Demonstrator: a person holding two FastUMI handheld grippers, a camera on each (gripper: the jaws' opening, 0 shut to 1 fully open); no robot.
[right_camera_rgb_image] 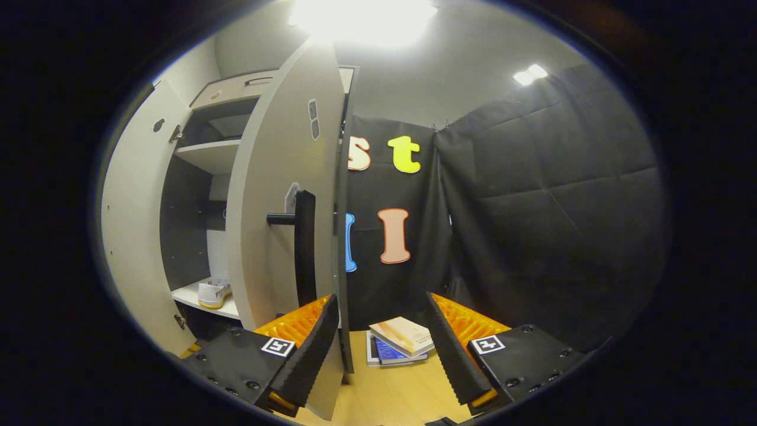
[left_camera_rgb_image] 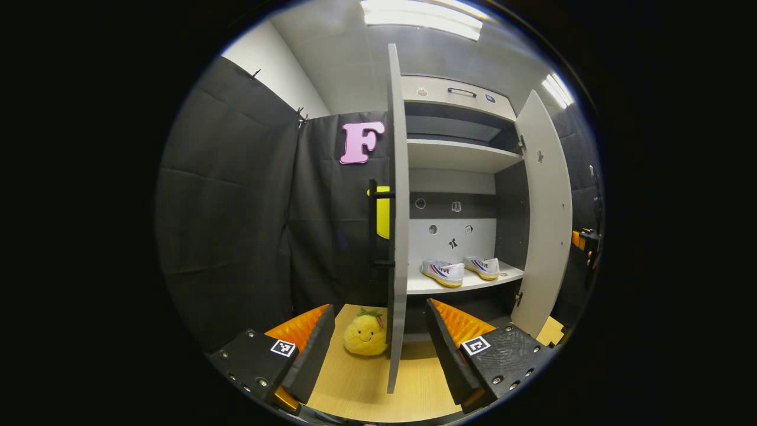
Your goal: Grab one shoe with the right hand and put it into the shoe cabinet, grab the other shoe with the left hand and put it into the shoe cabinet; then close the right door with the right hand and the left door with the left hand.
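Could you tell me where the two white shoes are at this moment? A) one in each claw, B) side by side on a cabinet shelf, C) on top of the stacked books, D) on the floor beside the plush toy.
B: in the left gripper view the two white shoes sit side by side on the lower shelf of the shoe cabinet, both doors open and both claws empty.

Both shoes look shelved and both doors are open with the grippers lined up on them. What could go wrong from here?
1. The left gripper straddles the left door edge with jaws open; a push may slip off that thin edge.
2. The plush toy sits on the floor beside that door and might get snagged.
3. The right gripper sits below the right door's handle, near stacked books; a low swing could knock them.
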